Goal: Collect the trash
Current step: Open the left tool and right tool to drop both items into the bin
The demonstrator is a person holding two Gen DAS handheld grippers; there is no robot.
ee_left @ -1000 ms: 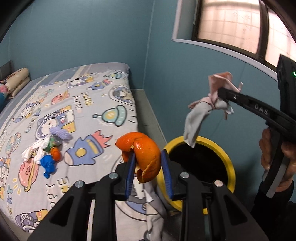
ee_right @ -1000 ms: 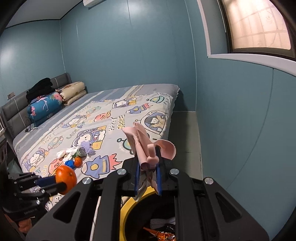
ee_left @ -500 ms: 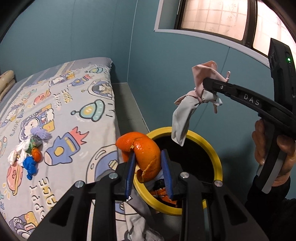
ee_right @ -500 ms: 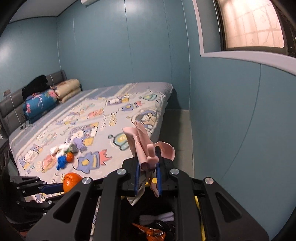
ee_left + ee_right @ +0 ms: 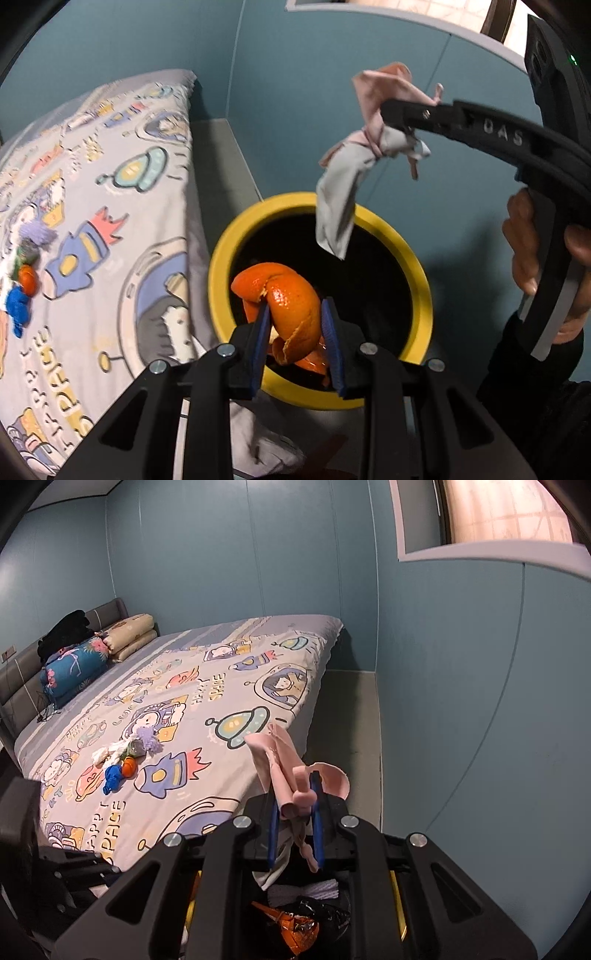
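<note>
Teal walls close in a bedroom where a bed (image 5: pixel 192 686) under a cartoon space-print sheet fills the left of both views. At the lower centre of the left wrist view we see a round bin (image 5: pixel 421 295) with a thick yellow rim and a dark inside, standing on the floor right beside the bed's edge.

Our left tool (image 5: pixel 295 332) is clamped on a curl of orange peel (image 5: pixel 291 306), its blue pads pressing either side, and the peel hangs over the bin's mouth. Our right tool (image 5: pixel 295 812) pinches a crumpled pink and grey wrapper or tissue (image 5: pixel 354 166); in the upper right of the left wrist view its limp tail dangles above the far rim. A hand (image 5: pixel 532 258) grips that tool's handle at the right edge.

We judge the peel light, leathery and springy, with a waxy outer skin that could slip, so a hold across its thick middle suits it. The pink piece looks soft and nearly weightless; it may cling to the pads on release.

More trash (image 5: pixel 122 760) lies in a small heap on the sheet at centre left of the right wrist view: white crumples, a fuzzy lilac tuft, a blue scrap and another bit of orange. These look soft and best pinched at a bunched fold.
</note>
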